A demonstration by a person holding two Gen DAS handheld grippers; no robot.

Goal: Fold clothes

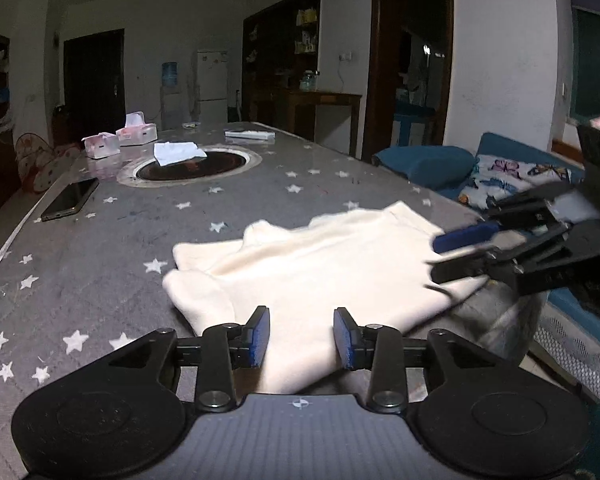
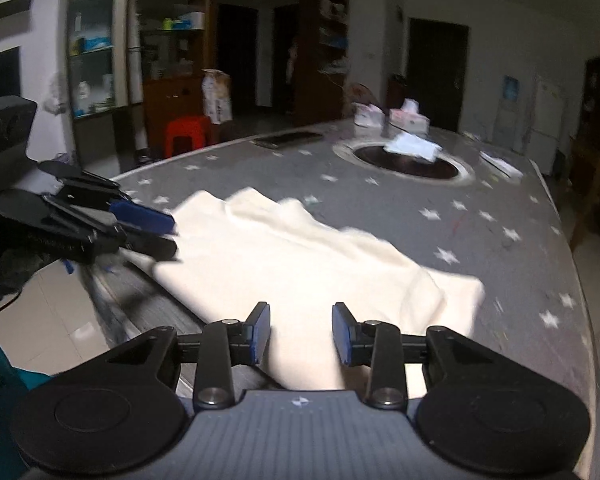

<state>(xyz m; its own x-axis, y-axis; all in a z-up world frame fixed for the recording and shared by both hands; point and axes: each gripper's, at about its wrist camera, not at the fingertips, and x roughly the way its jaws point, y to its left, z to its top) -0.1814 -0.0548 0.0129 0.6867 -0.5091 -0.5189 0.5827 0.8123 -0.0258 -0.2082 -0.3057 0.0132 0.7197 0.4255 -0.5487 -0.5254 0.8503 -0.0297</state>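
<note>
Left tongs [image 1: 301, 336] and right tongs [image 2: 301, 333] apart, soft rumpled cream garment [image 1: 320, 272], star-printed grey tablecloth [image 1: 100, 264].

Dim room: white walls [image 1: 500, 40], dark doorways [image 1: 94, 76], blue sofa [image 1: 428, 164].

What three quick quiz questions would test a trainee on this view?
1. True or false: the left gripper is clamped on the garment.
2. What lies on the dark round inset: A phone, B white cloth, C remote?
3. What pattern covers the table?

Key: 1 false, both the left and right gripper are open. 2 B, the white cloth. 3 white stars.
</note>
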